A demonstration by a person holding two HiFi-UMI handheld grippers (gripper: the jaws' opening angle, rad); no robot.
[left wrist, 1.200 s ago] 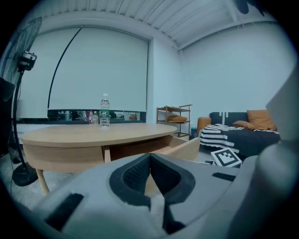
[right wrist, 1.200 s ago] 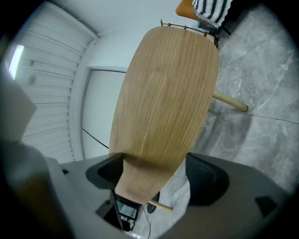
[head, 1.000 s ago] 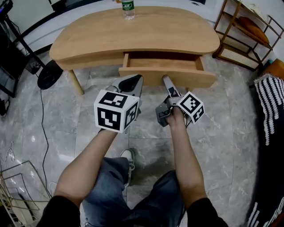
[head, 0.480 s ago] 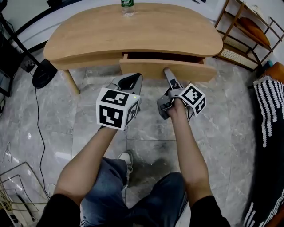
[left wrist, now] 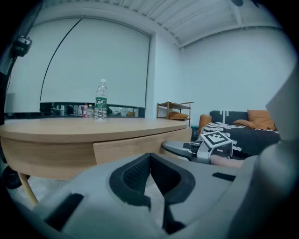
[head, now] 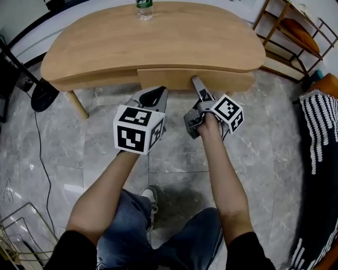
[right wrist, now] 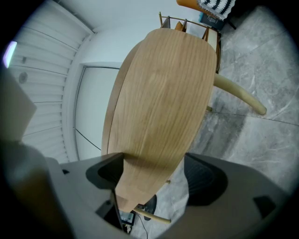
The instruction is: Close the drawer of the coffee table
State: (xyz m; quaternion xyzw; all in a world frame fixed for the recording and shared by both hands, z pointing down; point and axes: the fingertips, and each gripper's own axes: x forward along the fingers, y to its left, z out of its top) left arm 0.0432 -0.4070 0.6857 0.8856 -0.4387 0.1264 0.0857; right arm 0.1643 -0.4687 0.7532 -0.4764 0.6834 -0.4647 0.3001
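Note:
The wooden coffee table (head: 158,37) stands ahead of me, and its drawer front (head: 227,80) lies almost flush under the top. My right gripper (head: 196,83) is rolled on its side, its jaws open, with the fingertips against the drawer front. In the right gripper view the wood panel (right wrist: 159,102) fills the space ahead of the right gripper (right wrist: 154,179). My left gripper (head: 158,94) hovers just left of it, a little short of the drawer front, pads touching at the tip, nothing in it. The left gripper view shows the left gripper (left wrist: 150,161), the drawer front (left wrist: 126,147) and the right gripper (left wrist: 170,148).
A water bottle (head: 141,8) stands at the table's far edge. A wooden shelf rack (head: 288,37) is at the right, a striped sofa cover (head: 322,126) below it. A black stand base (head: 39,95) with a cable lies left, a wire basket (head: 21,237) at bottom left.
The drawer has slid from wide open to almost flush with the table. Both grippers have moved forward towards the table, the right one staying against the drawer front.

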